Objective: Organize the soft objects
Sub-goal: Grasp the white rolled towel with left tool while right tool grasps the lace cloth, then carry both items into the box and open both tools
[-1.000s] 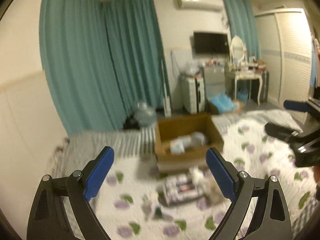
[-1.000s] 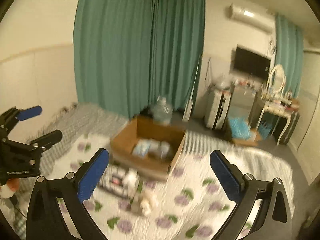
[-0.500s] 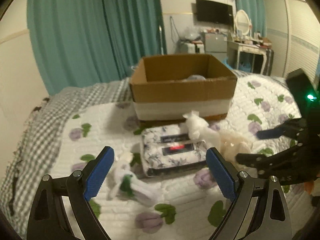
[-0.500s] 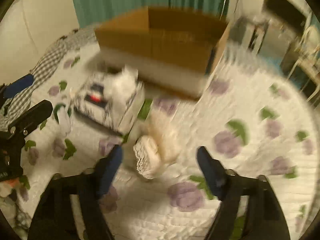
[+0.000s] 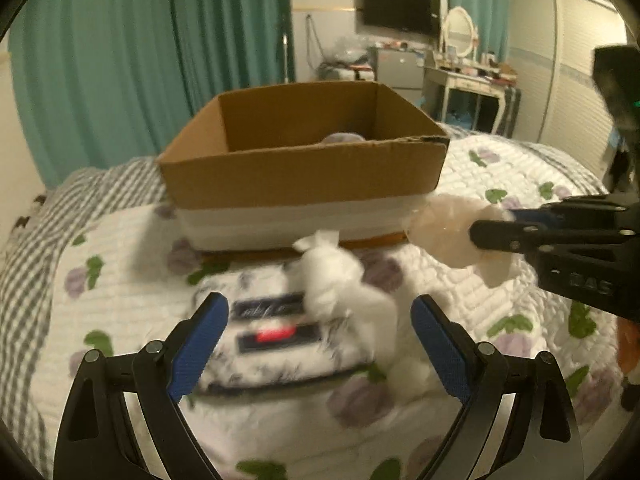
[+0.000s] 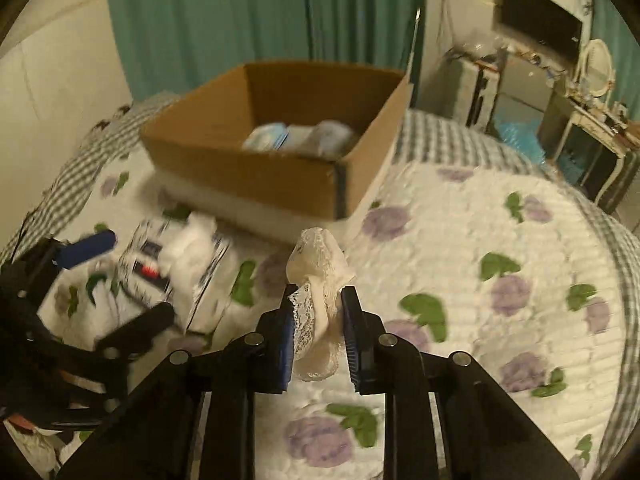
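On the floral bed quilt (image 6: pixel 500 216), the right tool (image 6: pixel 318 320) is clamped on a cream lace-trimmed soft thing (image 6: pixel 316 264), held up just in front of the cardboard box (image 6: pixel 256 176). Over on the other side, the left tool (image 5: pixel 320 332) sits with its fingers wide apart above a tissue pack (image 5: pixel 276 336) with white fluffy stuff (image 5: pixel 336 280) on it, box already has a few soft bits inside

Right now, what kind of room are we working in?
Most likely a bedroom: the cardboard box sits on a bed with a floral quilt, a dressing table with an oval mirror stands by the far wall, and teal curtains hang behind.
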`<state>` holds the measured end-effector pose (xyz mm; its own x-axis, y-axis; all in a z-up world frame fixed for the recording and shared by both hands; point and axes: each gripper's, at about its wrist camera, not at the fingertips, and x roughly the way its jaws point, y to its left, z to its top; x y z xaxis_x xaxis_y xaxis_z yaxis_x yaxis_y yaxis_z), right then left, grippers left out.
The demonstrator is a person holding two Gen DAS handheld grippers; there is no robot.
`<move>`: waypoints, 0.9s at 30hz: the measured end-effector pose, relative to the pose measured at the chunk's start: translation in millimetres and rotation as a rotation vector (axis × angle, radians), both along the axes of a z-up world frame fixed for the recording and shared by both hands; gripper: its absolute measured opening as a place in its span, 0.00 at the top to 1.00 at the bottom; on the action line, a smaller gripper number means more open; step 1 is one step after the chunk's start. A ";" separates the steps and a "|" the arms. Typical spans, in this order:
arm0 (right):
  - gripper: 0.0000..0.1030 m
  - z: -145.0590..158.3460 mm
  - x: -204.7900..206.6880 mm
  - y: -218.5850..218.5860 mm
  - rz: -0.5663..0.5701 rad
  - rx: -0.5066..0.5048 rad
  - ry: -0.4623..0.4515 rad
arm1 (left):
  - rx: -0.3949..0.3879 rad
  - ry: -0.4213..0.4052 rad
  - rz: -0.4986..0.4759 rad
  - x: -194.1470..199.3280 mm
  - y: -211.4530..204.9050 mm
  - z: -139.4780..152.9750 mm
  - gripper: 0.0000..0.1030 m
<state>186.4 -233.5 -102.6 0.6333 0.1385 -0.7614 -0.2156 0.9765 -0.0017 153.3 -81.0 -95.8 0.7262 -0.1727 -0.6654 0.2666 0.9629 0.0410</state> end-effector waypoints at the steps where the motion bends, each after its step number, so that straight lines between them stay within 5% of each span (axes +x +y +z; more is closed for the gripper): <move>1: 0.80 1.4 0.3 -1.4 -0.002 0.004 -0.003 | 0.009 -0.004 -0.003 4.3 -3.6 -1.9 0.09; 4: 0.80 0.4 -1.0 -3.8 0.002 0.007 0.002 | 0.031 0.006 0.010 18.3 -9.8 -10.2 0.10; 6: 0.80 -0.6 -1.3 1.4 0.012 -0.003 0.003 | 0.037 0.009 0.017 24.2 -9.9 -14.7 0.30; 12: 0.80 1.6 -3.5 7.8 0.019 -0.008 -0.015 | 0.038 0.047 -0.015 28.8 -8.8 -22.1 0.66; 19: 0.80 14.4 -12.9 3.1 -0.019 0.009 -0.052 | 0.018 0.008 -0.053 6.3 -3.7 7.4 0.67; 27: 0.80 46.7 -50.0 12.1 -0.065 0.015 -0.167 | -0.057 -0.056 -0.072 -29.7 13.4 77.8 0.67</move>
